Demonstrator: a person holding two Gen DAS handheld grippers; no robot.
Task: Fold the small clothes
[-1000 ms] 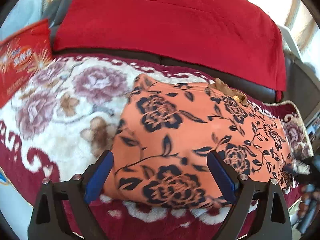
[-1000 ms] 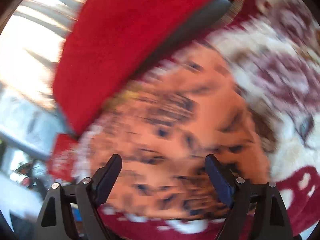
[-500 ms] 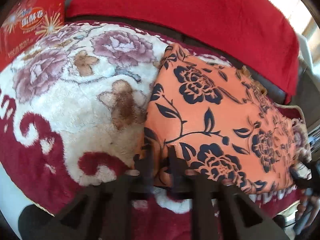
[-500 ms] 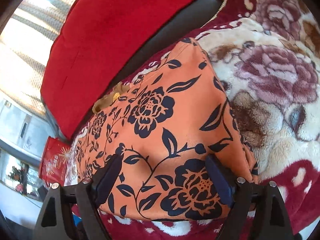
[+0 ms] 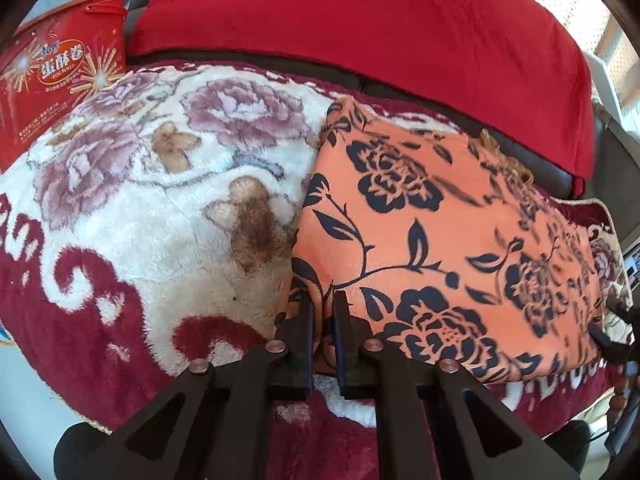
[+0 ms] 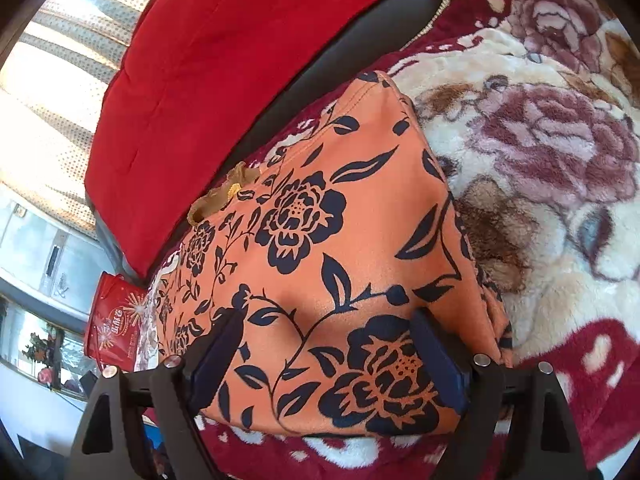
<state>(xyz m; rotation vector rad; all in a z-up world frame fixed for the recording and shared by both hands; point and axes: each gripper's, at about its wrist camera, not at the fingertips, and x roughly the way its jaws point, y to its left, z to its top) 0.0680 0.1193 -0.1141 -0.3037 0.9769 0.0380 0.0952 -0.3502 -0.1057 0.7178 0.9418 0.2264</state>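
An orange garment with dark navy flowers [image 5: 440,240] lies folded flat on a plush floral blanket [image 5: 160,208]. My left gripper [image 5: 323,308] is shut on the garment's near left corner. In the right wrist view the same garment [image 6: 328,248] fills the middle. My right gripper [image 6: 326,344] is open, its blue-padded fingers straddling the garment's near edge just above the cloth. A tan collar or trim [image 6: 224,196] pokes out at the garment's far edge.
A red cushion [image 5: 360,28] leans on the dark sofa back behind the blanket. A red printed snack bag [image 5: 60,68] stands at the far left; it also shows in the right wrist view [image 6: 116,324]. The blanket's dark red border [image 5: 100,340] runs along the near edge.
My left gripper has moved to the garment's near left corner and shut on it. My right gripper has swung over the garment's other end and steadied, staying open.
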